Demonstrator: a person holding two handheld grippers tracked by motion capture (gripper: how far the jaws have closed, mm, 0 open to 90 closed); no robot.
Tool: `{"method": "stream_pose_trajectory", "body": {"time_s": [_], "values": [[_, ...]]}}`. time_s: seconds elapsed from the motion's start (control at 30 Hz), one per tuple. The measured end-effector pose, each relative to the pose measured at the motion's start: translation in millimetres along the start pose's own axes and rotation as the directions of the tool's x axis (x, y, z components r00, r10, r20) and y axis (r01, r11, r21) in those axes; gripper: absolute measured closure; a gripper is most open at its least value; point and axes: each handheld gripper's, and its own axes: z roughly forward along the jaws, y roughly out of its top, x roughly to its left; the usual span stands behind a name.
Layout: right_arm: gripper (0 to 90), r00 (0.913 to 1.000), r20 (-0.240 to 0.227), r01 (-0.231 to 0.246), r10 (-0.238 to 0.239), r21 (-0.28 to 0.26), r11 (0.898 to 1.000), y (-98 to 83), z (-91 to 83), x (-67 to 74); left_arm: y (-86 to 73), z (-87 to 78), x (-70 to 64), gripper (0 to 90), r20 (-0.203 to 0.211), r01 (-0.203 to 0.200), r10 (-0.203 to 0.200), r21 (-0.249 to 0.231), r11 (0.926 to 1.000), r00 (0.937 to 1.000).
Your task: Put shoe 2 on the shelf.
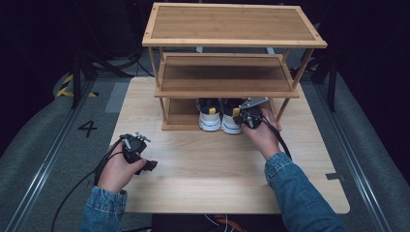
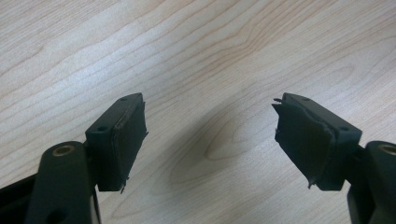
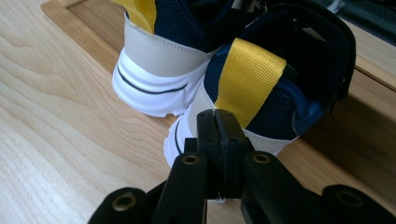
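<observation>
At the bottom shelf of the bamboo shoe rack (image 1: 227,92), the right hand-held gripper (image 3: 218,116) has its jaws pressed together, empty, at the yellow heel tab of the right sneaker (image 3: 261,79). Best pushed squarely in beside the left sneaker (image 3: 159,70). The left hand-held gripper (image 2: 210,135) rests wide over the table (image 2: 196,56). No brand legible; a floor marking (image 1: 87,128) reads "4".

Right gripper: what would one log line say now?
right gripper: shut, at right shoe heel | left gripper: open over table | shoes on rack bottom shelf
</observation>
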Motion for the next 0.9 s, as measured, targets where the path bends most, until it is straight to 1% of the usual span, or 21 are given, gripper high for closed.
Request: {"method": "stream_pose_trajectory", "body": {"time_s": [0.13,0.23,0.3,0.33,0.4,0.43,0.47,0.53,0.57,0.6,0.67,0.7,0.8,0.83,0.87,0.9], "values": [[89.7,1.0000,0.004,-0.002,0.002,-0.015,1.000,0.0,4.1,-1.1,-3.2,-0.1,0.6,24.7,-0.002,0.009,-0.009,0.004,0.9999,1.0000],[88.0,0.9999,-0.010,0.003,-0.003,0.000,1.000,-1.2,10.7,-0.7,-5.0,-0.7,1.0,24.7,-0.005,0.013,-0.013,0.001,0.9999,0.9999],[88.3,0.9991,-0.010,0.042,-0.042,0.004,0.999,-4.6,19.5,3.1,-6.4,-0.9,1.3,24.7,0.000,0.019,-0.019,0.001,0.9998,0.9998],[88.5,0.9991,-0.004,0.043,-0.043,-0.011,0.999,-5.4,21.3,4.7,-7.3,-0.9,1.5,24.7,-0.003,0.023,-0.023,0.002,0.9997,0.9997],[88.7,0.9995,-0.019,0.025,-0.025,-0.025,0.999,-4.8,23.8,4.8,-8.6,-0.5,2.4,24.7,-0.001,0.023,-0.023,0.004,0.9997,0.9997],[88.8,0.9995,-0.018,0.025,-0.026,-0.030,0.999,-4.3,24.6,4.4,-9.3,-0.3,2.6,24.7,-0.005,0.026,-0.026,0.008,0.9996,0.9997],[89.6,0.9995,-0.015,0.028,-0.028,-0.034,0.999,-3.5,25.5,4.1,-9.8,0.0,2.8,24.7,-0.004,0.027,-0.027,0.008,0.9996,0.9996],[89.2,0.9994,-0.025,0.024,-0.024,-0.032,0.999,-2.0,27.5,4.0,-10.8,0.0,3.1,24.7,-0.003,0.029,-0.029,0.009,0.9995,0.9996],[88.7,0.9993,-0.023,0.029,-0.030,-0.030,0.999,-1.3,28.0,5.0,-11.3,-0.2,3.8,24.7,-0.003,0.024,-0.024,0.008,0.9997,0.9997],[87.5,0.9991,-0.016,0.040,-0.040,-0.027,0.999,-0.8,27.6,6.4,-11.6,-0.2,3.5,24.7,-0.003,0.032,-0.032,0.008,0.9995,0.9995],[86.5,0.9985,-0.004,0.055,-0.055,-0.028,0.998,-0.7,25.2,7.5,-12.0,-0.3,4.6,24.7,-0.004,0.031,-0.031,0.009,0.9995,0.9995],[86.3,0.9986,-0.004,0.052,-0.052,-0.036,0.998,-0.9,21.8,7.2,-11.9,-0.3,4.6,24.7,-0.003,0.035,-0.035,0.010,0.9994,0.9994],[85.8,0.9997,-0.011,0.021,-0.021,-0.061,0.998,-1.6,9.7,4.9,-10.0,-0.5,4.0,24.7,-0.002,0.030,-0.030,0.004,0.9995,0.9995],[85.1,0.9999,-0.008,0.009,-0.010,-0.068,0.998,-2.2,0.6,2.5,-9.1,-0.6,3.4,24.7,-0.001,0.029,-0.029,0.004,0.9996,0.9996],[84.8,1.0000,-0.008,0.003,-0.003,-0.076,0.997,-2.7,-4.8,1.0,-7.3,-0.7,2.6,24.7,0.002,0.027,-0.027,0.002,0.9996,0.9996],[84.8,1.0000,-0.008,0.003,-0.003,-0.076,0.997,-2.7,-4.8,1.0,-7.3,-0.7,2.6,24.7,0.002,0.027,-0.027,0.002,0.9996,0.9996]]}}
